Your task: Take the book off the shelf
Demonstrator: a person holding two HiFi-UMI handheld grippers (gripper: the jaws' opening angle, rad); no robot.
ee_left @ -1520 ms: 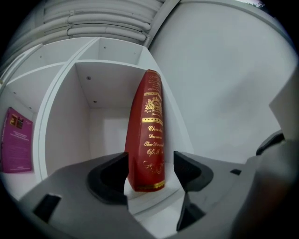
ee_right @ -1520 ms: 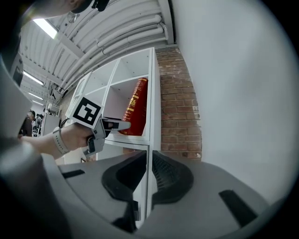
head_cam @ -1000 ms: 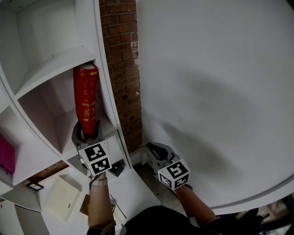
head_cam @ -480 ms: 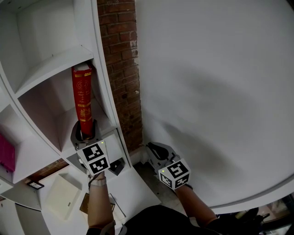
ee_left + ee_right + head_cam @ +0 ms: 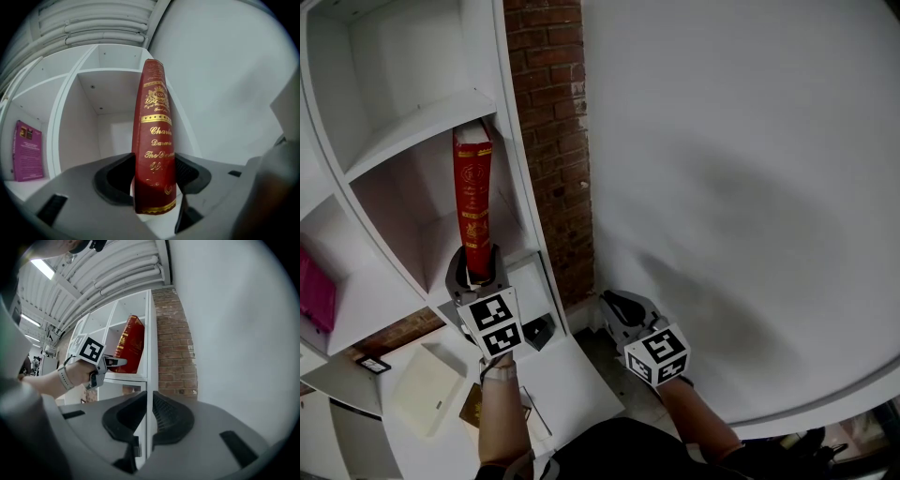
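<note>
Grasp step: my left gripper point(image 5: 478, 269) has just been closing and now pinches the foot of the red book point(image 5: 473, 192), which stands upright in its shelf point(image 5: 412, 122) compartment. My right gripper point(image 5: 621, 307) hangs empty, jaws barely apart. The next move, I judge, calls for a straight, level pull outward.

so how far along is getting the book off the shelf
Done: the left gripper is at the red book, and its jaws, which have just been closing, pinch the lower end of the spine. In hand: firming up that grip. Left: the book stands inside the shelf cubby, not yet pulled out. The right gripper hangs empty by the wall.
</note>
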